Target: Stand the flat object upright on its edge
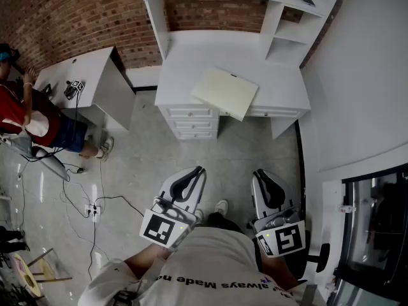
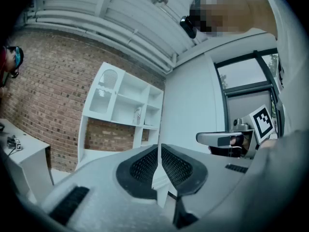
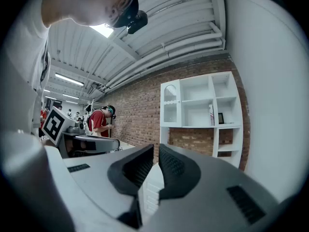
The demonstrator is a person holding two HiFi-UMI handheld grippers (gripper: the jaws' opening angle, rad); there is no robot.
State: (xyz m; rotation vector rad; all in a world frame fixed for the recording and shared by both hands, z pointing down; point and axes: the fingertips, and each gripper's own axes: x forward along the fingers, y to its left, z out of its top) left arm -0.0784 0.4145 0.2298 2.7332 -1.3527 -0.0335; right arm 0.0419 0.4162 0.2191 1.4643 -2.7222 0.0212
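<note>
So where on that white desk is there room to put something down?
The white desk is bare left of the cream board, and behind the board up to the brick back panel. A smaller bare patch lies right of the board, beside the shelves. The front middle is taken: the board overhangs there.

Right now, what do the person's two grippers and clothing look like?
Both the left gripper and the right gripper have pale grey, rounded shells with black ribbed pads lining the jaws. Each carries a cube with black-and-white square markers: the left cube and the right cube. The person wears a white T-shirt with black lettering.
</note>
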